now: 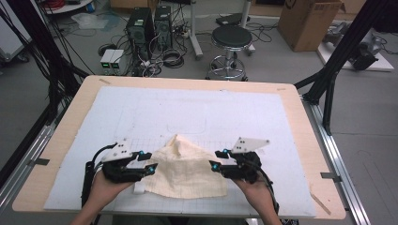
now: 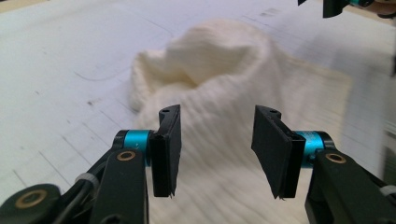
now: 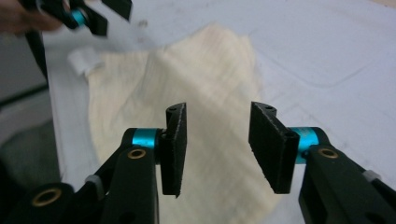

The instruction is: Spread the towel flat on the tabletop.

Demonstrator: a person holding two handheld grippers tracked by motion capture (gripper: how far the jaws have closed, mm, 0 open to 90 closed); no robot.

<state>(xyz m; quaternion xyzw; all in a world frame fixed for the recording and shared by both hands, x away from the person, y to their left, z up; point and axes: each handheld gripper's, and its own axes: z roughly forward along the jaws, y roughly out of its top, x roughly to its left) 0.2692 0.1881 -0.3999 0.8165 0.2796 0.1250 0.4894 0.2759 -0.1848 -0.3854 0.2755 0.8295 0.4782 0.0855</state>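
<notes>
A cream knitted cloth [image 1: 185, 168] lies on the white gridded mat [image 1: 187, 117], bunched into a peak at its far end and flat toward the near edge. My left gripper [image 1: 148, 161] hovers at the cloth's left edge with its jaws apart and nothing between the pads. At the cloth's right edge my right gripper [image 1: 217, 159] stands the same way, open and empty. In the left gripper view the cloth [image 2: 233, 93] lies beyond the left gripper [image 2: 217, 149]. The right gripper view shows the cloth [image 3: 187, 93] under the right gripper [image 3: 219, 147], with a small white tag [image 3: 84, 59] at its far corner.
The mat covers a wooden table [image 1: 61, 154]. A small white tag [image 1: 139, 189] sticks out at the cloth's near left corner. Beyond the table stand a black stool [image 1: 230, 44], computer towers [image 1: 148, 28], cables and a cardboard box [image 1: 309, 23] on the floor.
</notes>
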